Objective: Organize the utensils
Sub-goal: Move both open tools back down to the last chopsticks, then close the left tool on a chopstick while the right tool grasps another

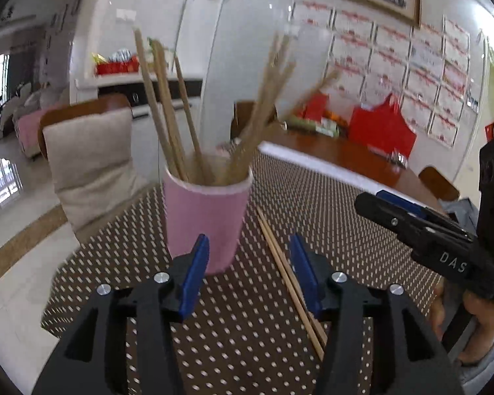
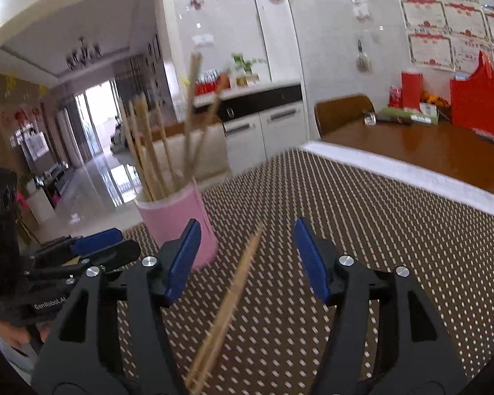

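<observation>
Nearest the right gripper [image 2: 247, 256], a pair of chopsticks [image 2: 229, 302] lay on the dotted mat [image 2: 362, 230], between the blue pads but untouched; its jaws stood apart, grasping nothing. The left gripper [image 1: 248, 273] was likewise released, with the same pair running past its right pad [image 1: 304, 276] and the pink cup [image 1: 205, 220] just beyond its left one. Farther off, the cup held the other chopsticks [image 1: 168, 108], splayed and upright. To do the pick well, the right gripper should probably centre over the pair, close on both sticks together near the middle, and lift them level before tipping them into the cup.
</observation>
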A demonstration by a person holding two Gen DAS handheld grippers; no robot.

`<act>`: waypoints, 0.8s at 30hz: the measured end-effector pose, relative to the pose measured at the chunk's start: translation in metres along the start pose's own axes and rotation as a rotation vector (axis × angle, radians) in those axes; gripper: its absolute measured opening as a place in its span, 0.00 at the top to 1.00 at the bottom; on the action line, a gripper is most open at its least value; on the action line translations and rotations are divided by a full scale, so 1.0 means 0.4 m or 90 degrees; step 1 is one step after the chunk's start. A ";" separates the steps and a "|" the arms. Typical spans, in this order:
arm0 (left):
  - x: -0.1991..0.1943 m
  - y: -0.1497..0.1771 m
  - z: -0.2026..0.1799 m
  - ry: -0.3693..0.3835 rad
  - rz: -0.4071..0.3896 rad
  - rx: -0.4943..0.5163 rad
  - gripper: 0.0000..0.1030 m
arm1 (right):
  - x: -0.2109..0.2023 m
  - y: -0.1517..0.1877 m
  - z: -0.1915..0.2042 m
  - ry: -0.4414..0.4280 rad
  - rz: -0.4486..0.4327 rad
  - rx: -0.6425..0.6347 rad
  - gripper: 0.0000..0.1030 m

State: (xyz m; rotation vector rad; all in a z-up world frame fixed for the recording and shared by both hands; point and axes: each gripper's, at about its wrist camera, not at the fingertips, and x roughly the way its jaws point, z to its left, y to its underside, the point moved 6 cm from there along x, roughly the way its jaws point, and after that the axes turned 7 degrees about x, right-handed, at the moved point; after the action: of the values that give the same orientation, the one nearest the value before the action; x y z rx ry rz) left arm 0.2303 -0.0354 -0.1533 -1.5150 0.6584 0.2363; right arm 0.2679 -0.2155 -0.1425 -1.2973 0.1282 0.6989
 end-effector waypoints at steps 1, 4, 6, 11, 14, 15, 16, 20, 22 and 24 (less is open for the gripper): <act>0.016 0.011 -0.009 -0.001 0.017 0.008 0.50 | 0.006 0.010 -0.009 0.004 0.012 0.001 0.42; 0.060 0.035 -0.034 -0.001 0.059 0.028 0.50 | 0.027 0.043 -0.037 0.008 0.048 0.009 0.41; 0.082 0.046 -0.046 0.005 0.080 0.032 0.50 | 0.035 0.059 -0.051 0.006 0.060 0.021 0.41; 0.154 0.081 -0.077 0.010 0.146 0.050 0.50 | 0.053 0.082 -0.083 0.005 0.080 0.050 0.39; 0.191 0.095 -0.082 0.003 0.177 0.052 0.50 | 0.063 0.083 -0.099 0.005 0.089 0.062 0.38; 0.200 0.097 -0.083 0.004 0.183 0.050 0.50 | 0.063 0.086 -0.103 0.005 0.090 0.066 0.38; 0.210 0.101 -0.087 0.005 0.191 0.051 0.50 | 0.065 0.088 -0.109 0.006 0.092 0.070 0.38; 0.246 0.104 -0.101 -0.006 0.215 0.061 0.50 | 0.064 0.094 -0.125 0.007 0.094 0.084 0.38; 0.255 0.100 -0.107 -0.004 0.214 0.059 0.50 | 0.065 0.094 -0.132 0.008 0.096 0.092 0.38; 0.264 0.096 -0.111 -0.010 0.215 0.066 0.49 | 0.064 0.093 -0.139 0.008 0.096 0.098 0.38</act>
State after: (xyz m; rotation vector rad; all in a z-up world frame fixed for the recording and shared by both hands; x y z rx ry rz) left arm 0.2838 -0.1022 -0.2386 -1.2961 0.8993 0.4630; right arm 0.2840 -0.2520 -0.2018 -1.1531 0.2870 0.7943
